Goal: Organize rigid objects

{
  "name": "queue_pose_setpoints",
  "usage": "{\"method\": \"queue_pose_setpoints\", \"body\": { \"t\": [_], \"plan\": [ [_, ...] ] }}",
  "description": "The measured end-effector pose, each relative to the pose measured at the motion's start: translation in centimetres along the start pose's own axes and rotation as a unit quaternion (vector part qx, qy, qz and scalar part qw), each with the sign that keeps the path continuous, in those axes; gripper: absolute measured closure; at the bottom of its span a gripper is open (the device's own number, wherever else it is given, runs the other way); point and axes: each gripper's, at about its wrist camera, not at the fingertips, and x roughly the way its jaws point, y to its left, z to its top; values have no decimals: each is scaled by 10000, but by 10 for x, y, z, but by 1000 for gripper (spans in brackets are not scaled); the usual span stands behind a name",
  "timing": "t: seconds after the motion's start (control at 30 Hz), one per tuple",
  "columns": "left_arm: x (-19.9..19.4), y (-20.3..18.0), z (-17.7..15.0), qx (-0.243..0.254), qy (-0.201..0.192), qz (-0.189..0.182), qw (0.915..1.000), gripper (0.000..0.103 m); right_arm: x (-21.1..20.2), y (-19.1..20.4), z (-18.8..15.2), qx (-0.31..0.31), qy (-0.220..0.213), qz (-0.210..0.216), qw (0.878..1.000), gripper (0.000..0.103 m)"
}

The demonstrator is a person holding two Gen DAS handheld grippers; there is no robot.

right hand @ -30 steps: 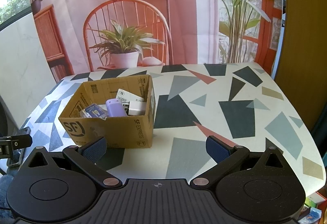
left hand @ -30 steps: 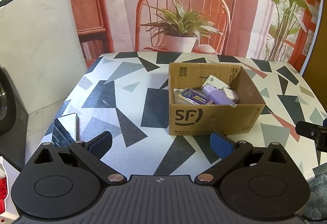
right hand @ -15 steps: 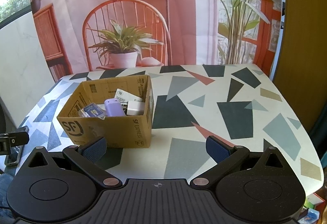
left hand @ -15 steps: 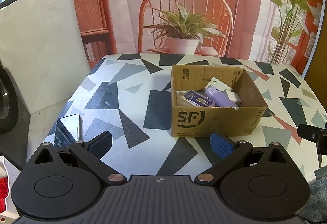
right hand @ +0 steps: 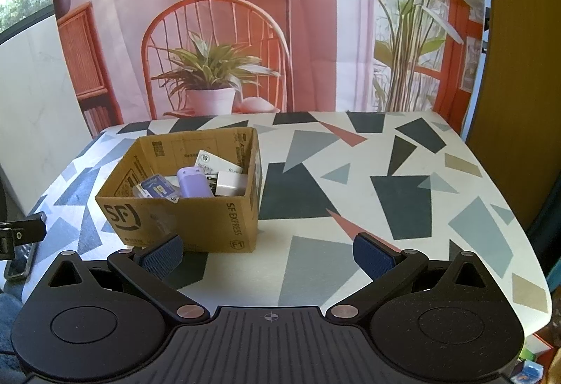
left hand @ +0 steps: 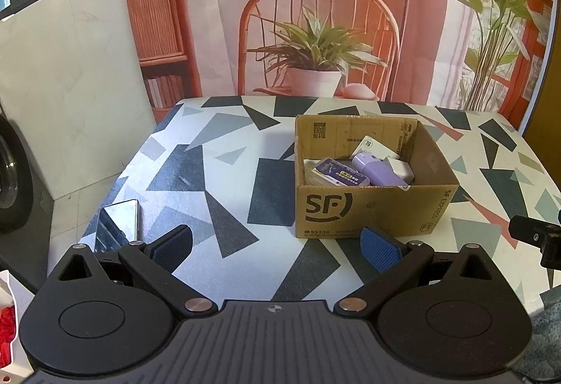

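Observation:
An open cardboard box (left hand: 371,208) marked SF stands on the patterned table (left hand: 217,173); it also shows in the right wrist view (right hand: 182,212). Inside lie a purple cylinder (left hand: 373,168), a blue-purple packet (left hand: 338,173), a white card (left hand: 373,147) and a white block (left hand: 398,168). A smartphone (left hand: 117,224) lies at the table's front left edge. My left gripper (left hand: 277,245) is open and empty, held before the table's front edge. My right gripper (right hand: 268,256) is open and empty over the front edge, right of the box.
A printed backdrop (left hand: 315,15) with chair, plant and lamp hangs behind the table. A white wall panel (left hand: 70,86) stands to the left. The table's right half (right hand: 403,180) shows only its pattern. A red and white object (left hand: 7,321) sits low at left.
Both grippers have drawn back and risen slightly, so the box looks smaller and farther. Both stay open. Nothing on the table has moved.

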Motion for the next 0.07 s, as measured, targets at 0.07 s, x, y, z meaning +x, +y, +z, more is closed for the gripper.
{"method": "queue_pose_setpoints", "body": {
  "t": [0.07],
  "plan": [
    [0,1,0,-13,18,1,10000,0,0,0,0,-2,-1,-3,10000,0]
  ]
}}
